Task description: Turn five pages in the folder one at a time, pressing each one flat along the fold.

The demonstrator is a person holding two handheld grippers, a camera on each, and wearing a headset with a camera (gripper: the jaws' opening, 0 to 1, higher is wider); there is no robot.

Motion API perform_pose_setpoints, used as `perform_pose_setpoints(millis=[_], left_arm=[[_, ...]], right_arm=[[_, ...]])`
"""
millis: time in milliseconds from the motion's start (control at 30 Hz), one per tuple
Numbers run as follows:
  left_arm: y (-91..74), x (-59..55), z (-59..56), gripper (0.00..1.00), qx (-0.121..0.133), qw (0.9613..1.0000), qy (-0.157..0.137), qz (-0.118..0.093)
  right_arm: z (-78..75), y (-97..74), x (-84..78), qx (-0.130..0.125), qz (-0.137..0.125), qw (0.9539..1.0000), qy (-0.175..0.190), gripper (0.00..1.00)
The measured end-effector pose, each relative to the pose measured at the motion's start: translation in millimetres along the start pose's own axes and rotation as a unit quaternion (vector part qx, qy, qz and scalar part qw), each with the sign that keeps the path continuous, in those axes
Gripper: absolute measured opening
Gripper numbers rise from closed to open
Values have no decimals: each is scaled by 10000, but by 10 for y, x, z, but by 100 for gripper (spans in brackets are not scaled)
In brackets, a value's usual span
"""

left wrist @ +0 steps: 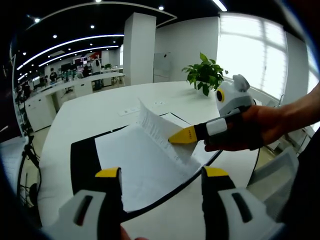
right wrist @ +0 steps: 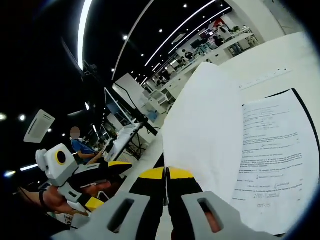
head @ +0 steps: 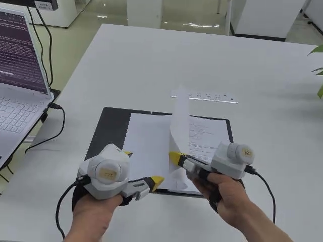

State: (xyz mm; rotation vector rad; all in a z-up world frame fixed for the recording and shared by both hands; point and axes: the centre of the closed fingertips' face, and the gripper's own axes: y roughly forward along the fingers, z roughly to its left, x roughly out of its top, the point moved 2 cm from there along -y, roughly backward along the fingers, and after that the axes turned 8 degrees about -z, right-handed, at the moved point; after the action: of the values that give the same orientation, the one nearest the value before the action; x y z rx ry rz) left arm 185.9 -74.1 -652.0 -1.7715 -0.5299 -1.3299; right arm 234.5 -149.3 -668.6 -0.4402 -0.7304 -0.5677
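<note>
Item: folder [head: 108,131], black, laid open on the white surface [head: 151,60], close to its near edge.
Lifted page [head: 177,118]: stood almost upright over the fold and slightly curled, pinched at its lower edge.
Left half: a blank sheet [head: 144,146] is laid flat.
Right half: a printed sheet [head: 209,133] is exposed behind the lifted page.
Right claw [head: 175,158]: jaws are brought together on the lower edge of the lifted page, as is seen plainly in the right gripper view.
Left claw [head: 143,167]: jaws are spread wide and nothing is held. It is positioned at the folder's near edge, left of the fold.
Step in hand: one page is judged to be halfway through its turn. The count of pages turned cannot be told.
Next move: the page is to be carried over onto the left half, released, then pressed flat along the fold. A light pinch is called for, lest the sheet be creased or torn at the binding.
Also listed: laptop [head: 20,75] at the surface's left edge, and a power strip [head: 207,96] beyond the folder's far edge.
</note>
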Motion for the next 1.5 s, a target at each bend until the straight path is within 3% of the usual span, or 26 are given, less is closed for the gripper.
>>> perform_pose_setpoints(millis=[500, 700, 1000, 1500], left_arm=[[-156, -80, 141, 64, 239, 9994, -221, -114], [-154, -109, 134, 64, 221, 9994, -256, -113], [-195, -140, 216, 65, 271, 9992, -259, -99], [-309, -319, 355, 66, 401, 9981, -467, -12]], right_arm=[[237, 316, -240, 248, 370, 9990, 20, 0], [243, 437, -298, 270, 461, 9985, 90, 0], [259, 630, -459, 294, 643, 9972, 225, 0], [142, 866, -729, 171, 880, 9942, 588, 0]])
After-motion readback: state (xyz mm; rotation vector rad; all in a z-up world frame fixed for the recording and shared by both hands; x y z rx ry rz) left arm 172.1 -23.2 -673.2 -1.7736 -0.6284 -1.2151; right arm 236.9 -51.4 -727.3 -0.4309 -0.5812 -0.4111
